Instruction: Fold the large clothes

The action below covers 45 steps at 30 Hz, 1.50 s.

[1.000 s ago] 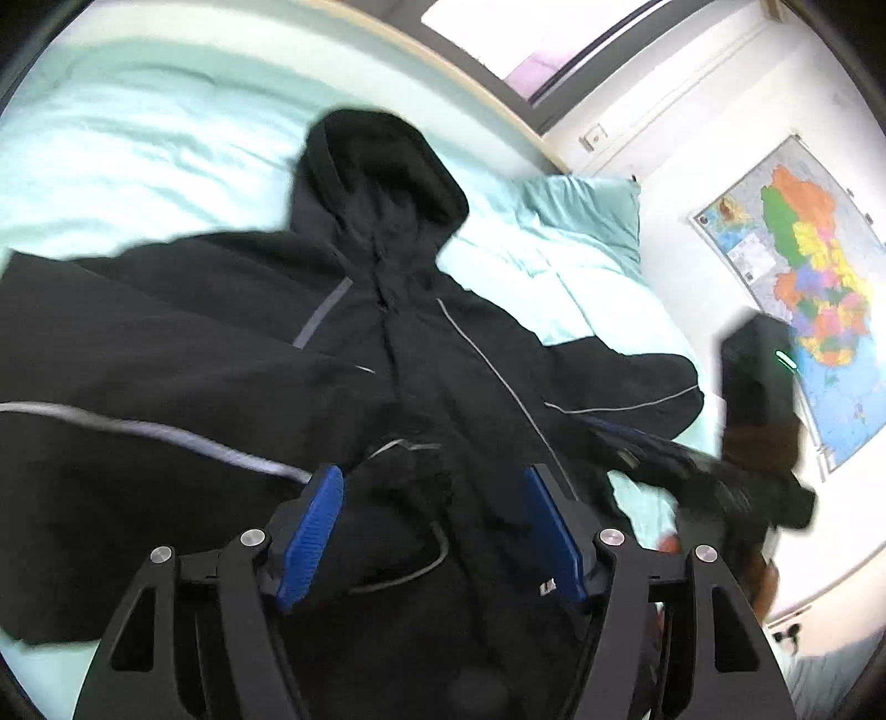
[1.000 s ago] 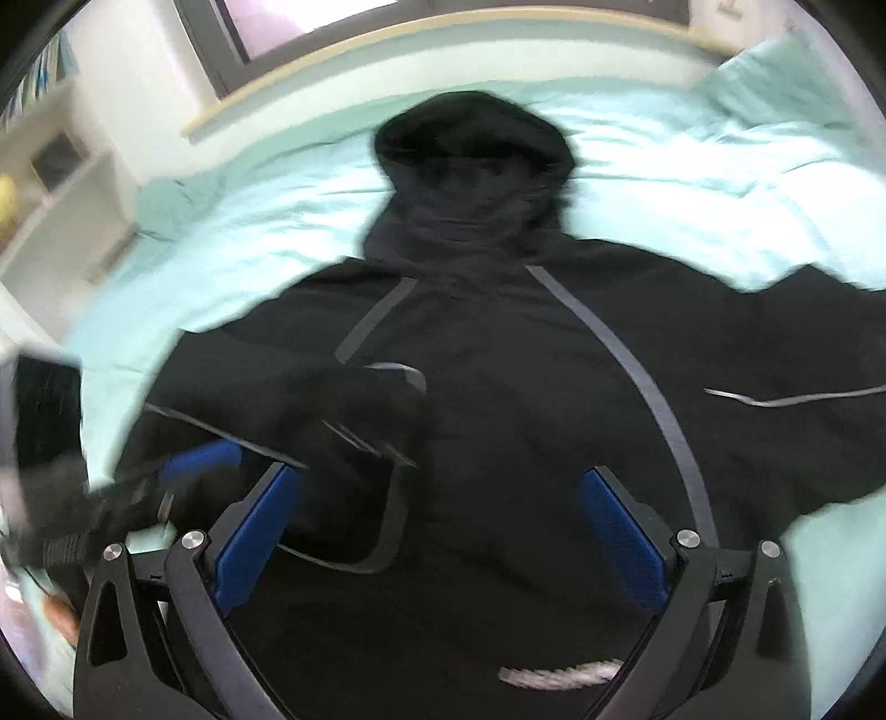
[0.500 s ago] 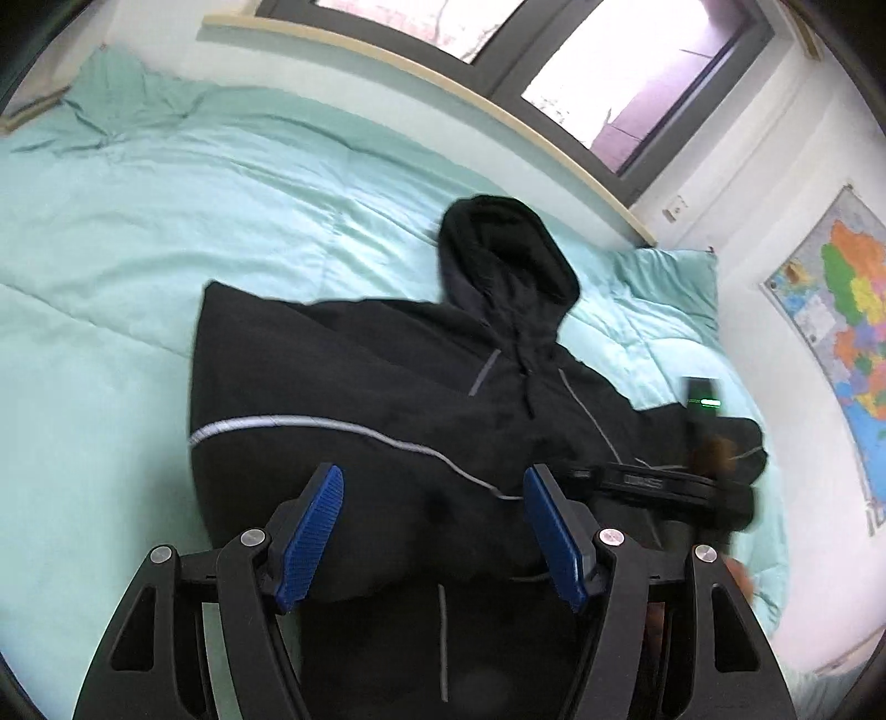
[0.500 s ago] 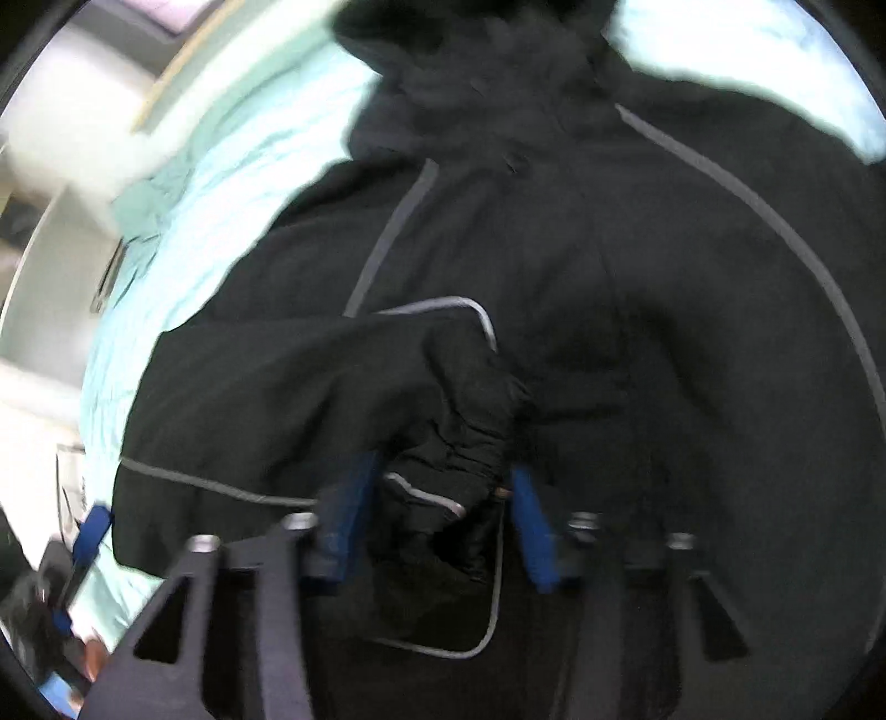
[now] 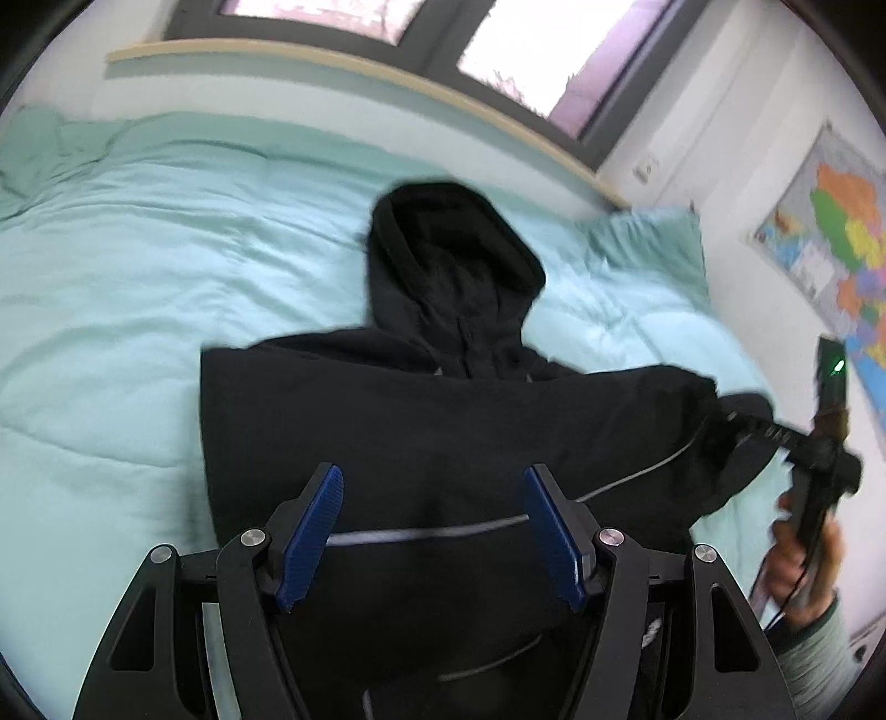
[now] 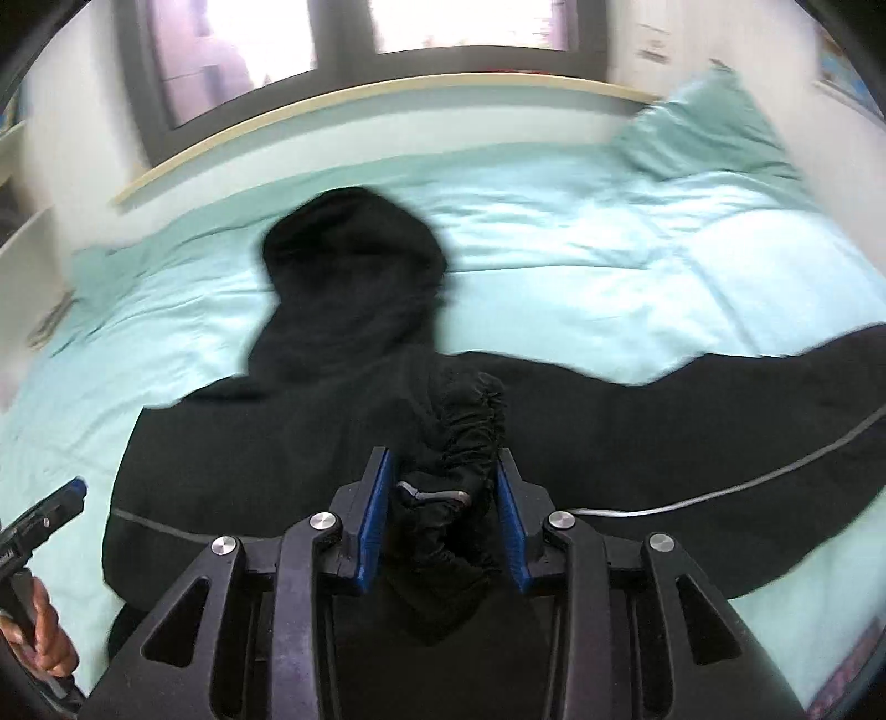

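1. I'm in a home bedroom: a bed [image 5: 138, 288] with a mint-green duvet fills my view.
2. A matching pillow [image 6: 703, 127] lies at its corner.
3. A window [image 5: 531, 50] runs behind; a coloured map [image 5: 841, 232] hangs on the wall.

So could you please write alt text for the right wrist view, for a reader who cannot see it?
The right gripper is closing its blue fingers on a bunched black cuff of a hooded black jacket spread on a mint-green bed. A window sits behind the bed.
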Tool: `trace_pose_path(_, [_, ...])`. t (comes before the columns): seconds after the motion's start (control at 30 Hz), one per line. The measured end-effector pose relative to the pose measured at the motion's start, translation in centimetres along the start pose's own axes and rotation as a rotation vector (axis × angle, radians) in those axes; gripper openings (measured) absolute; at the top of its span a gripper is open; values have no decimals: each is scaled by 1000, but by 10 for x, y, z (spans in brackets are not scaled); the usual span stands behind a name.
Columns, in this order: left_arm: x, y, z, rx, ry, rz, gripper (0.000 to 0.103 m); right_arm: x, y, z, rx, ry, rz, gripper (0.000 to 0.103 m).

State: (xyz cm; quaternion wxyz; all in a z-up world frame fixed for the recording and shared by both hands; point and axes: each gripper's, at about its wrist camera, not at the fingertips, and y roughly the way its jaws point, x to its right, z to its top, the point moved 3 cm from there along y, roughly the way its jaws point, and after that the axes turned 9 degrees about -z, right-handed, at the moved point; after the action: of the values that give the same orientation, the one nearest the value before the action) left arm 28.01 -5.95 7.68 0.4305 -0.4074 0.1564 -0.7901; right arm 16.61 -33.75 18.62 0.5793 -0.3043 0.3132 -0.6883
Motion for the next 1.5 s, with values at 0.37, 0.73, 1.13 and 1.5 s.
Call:
trace_pose_path(0.37, [-23, 83, -39, -178, 30, 183, 69, 63, 120, -61, -288, 10, 3, 39])
trace_pose_path(0.73, [5, 42, -26, -86, -26, 96, 70, 10, 57, -30, -180, -36, 191, 69])
trace_pose_path(1.13, [-13, 67, -53, -186, 3, 239, 69, -3, 115, -81, -296, -123, -11, 68])
trace_pose_path(1.5, [30, 69, -65, -189, 36, 145, 69, 166, 8, -57, -74, 61, -68, 69])
